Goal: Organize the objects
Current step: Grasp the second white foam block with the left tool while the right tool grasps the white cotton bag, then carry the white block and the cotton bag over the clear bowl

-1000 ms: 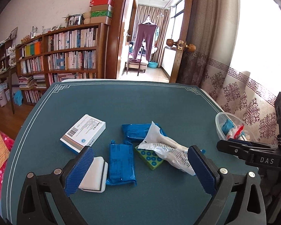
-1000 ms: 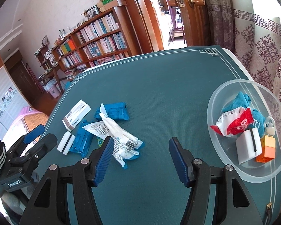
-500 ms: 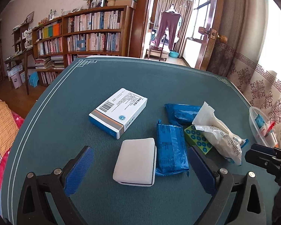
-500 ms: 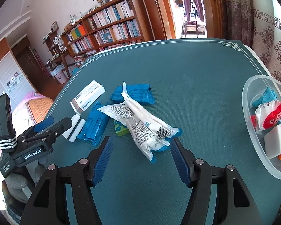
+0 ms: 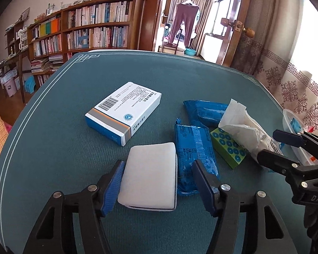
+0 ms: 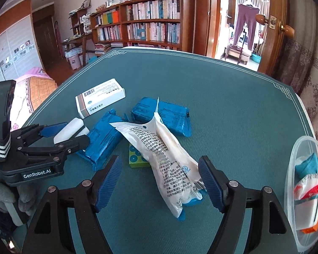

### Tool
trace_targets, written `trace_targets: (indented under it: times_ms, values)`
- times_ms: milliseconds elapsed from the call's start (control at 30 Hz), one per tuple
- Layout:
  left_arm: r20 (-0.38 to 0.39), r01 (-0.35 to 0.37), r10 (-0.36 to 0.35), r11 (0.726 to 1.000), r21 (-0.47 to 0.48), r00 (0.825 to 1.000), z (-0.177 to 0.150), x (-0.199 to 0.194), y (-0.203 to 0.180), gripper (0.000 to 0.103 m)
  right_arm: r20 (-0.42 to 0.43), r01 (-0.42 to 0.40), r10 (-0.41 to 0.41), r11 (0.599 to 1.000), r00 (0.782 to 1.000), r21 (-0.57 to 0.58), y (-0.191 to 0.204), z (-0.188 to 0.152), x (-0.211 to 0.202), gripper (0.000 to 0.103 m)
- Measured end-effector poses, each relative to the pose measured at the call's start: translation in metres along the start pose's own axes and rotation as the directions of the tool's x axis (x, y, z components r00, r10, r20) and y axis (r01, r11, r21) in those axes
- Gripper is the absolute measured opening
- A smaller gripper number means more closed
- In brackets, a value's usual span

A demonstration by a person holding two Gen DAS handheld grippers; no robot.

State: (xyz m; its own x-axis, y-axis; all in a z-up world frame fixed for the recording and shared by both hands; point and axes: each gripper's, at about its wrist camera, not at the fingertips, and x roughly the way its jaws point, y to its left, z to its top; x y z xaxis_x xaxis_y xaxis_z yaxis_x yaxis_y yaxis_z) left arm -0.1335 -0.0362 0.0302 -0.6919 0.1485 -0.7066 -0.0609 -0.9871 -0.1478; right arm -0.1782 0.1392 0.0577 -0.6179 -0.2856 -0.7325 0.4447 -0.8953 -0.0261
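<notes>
A white sponge block (image 5: pixel 149 176) lies on the green table between the fingers of my left gripper (image 5: pixel 159 184), which is open around it, the left pad touching its side. It also shows in the right wrist view (image 6: pixel 69 130). My right gripper (image 6: pixel 160 182) is open around the lower end of a white printed bag (image 6: pixel 167 158). The bag lies over a green dotted block (image 6: pixel 135 158) and two blue packets (image 6: pixel 103 139) (image 6: pixel 171 118). A white medicine box (image 5: pixel 124 111) sits behind the sponge.
A clear plastic bowl (image 6: pixel 292 169) holding several small items stands at the table's right edge. The left gripper's body (image 6: pixel 31 148) is at the table's left side. A bookshelf (image 5: pixel 91 33) and an open doorway are behind the table.
My left gripper has moved forward and narrowed around the white sponge. My right gripper has moved forward and now straddles the white bag's lower end.
</notes>
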Motion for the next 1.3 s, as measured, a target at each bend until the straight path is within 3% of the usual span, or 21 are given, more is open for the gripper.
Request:
trace_targets:
  times_ms: [167,433,533,800,833,900,1300]
  values:
    - [-0.005,0.008,-0.008,1.000,-0.010,1.000,0.001,0.001,0.001,0.047,-0.009,0.006,-0.006,1.000,1.000,0.001,-0.007,0.003,0.009,0.076]
    - [-0.018,-0.006,0.006,1.000,-0.006,1.000,0.002,0.005,-0.003,0.048,-0.050,0.009,-0.007,1.000,0.999,0.028,-0.017,0.000,0.026,0.075]
    - [-0.022,-0.019,0.019,1.000,-0.012,1.000,0.002,0.008,-0.003,0.056,-0.043,-0.010,0.014,0.997,0.999,0.073,-0.024,-0.001,0.026,0.066]
    - [-0.029,-0.017,0.017,1.000,-0.015,0.999,0.003,0.012,-0.004,0.057,-0.026,-0.057,0.063,0.983,0.998,0.172,-0.035,-0.005,0.010,0.048]
    - [-0.031,-0.015,0.015,1.000,-0.011,0.999,0.003,0.013,-0.005,0.057,-0.022,-0.065,0.070,0.981,0.997,0.185,-0.037,-0.006,0.007,0.048]
    - [-0.034,-0.012,0.011,1.000,-0.006,0.999,0.003,0.013,-0.006,0.047,-0.011,-0.076,0.080,0.976,0.997,0.203,-0.040,-0.006,0.001,0.048]
    - [0.023,0.019,-0.019,1.000,0.006,1.000,0.012,-0.011,-0.023,0.046,0.090,-0.092,0.070,0.960,0.993,0.265,-0.057,-0.005,-0.051,0.047]
